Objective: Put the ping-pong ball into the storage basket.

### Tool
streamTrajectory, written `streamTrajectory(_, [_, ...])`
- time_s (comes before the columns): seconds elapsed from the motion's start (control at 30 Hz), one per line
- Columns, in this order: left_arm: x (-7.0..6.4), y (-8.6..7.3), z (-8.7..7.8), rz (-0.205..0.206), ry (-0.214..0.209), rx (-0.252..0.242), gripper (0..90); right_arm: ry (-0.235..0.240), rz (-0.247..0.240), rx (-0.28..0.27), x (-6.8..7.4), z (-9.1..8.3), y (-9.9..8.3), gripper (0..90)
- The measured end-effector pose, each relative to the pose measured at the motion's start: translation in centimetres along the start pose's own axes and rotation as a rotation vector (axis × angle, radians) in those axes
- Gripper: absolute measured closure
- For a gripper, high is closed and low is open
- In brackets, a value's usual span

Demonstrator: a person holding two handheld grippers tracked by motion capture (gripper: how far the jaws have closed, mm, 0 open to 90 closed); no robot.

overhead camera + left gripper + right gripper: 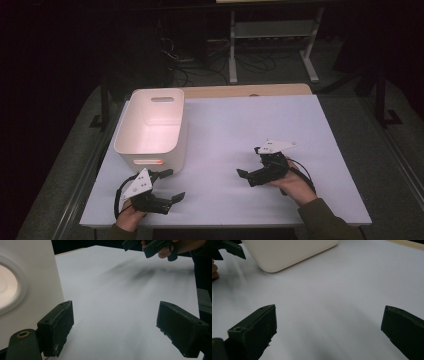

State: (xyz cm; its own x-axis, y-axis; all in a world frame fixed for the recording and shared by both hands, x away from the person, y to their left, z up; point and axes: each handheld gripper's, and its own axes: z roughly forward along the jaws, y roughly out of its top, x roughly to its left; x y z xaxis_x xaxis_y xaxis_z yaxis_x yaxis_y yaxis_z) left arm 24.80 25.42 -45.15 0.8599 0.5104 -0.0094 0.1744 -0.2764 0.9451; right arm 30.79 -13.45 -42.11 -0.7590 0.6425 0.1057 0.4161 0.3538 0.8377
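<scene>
Left gripper (172, 186) we are holding spread wide, empty, at the white bin's (150, 131) five o'clock; right gripper (245, 175) likewise.

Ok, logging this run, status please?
Left gripper open, right gripper open, both empty. White bin upright near left gripper. Nothing between.

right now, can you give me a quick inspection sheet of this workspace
surface: white table top, bare apart from the bin, with a wooden edge along the far side
job's things: white bin upright at the left, a handle slot in its end walls, inside looks empty
clutter: nothing seen
grippers: left tongs open beside the bin's near end; right tongs open over bare table, holding nothing
cables: black cable loops from the right tongs; tangled wires on the floor behind
surroundings: dark room, metal frame beyond the table
</scene>
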Motion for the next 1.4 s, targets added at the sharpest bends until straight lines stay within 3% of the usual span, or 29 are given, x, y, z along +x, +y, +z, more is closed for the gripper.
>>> streamTrajectory(0.8, [0.0, 0.0, 0.0, -0.002, 0.001, 0.002, 14.1, -0.109, 0.062, -0.039, -1.8, -3.6, -3.5, 0.0])
streamTrajectory(1.4, [0.0, 0.0, 0.0, -0.002, 0.002, 0.003, 14.1, -0.168, 0.098, -0.041, -2.1, -5.8, -6.1, 0.0])
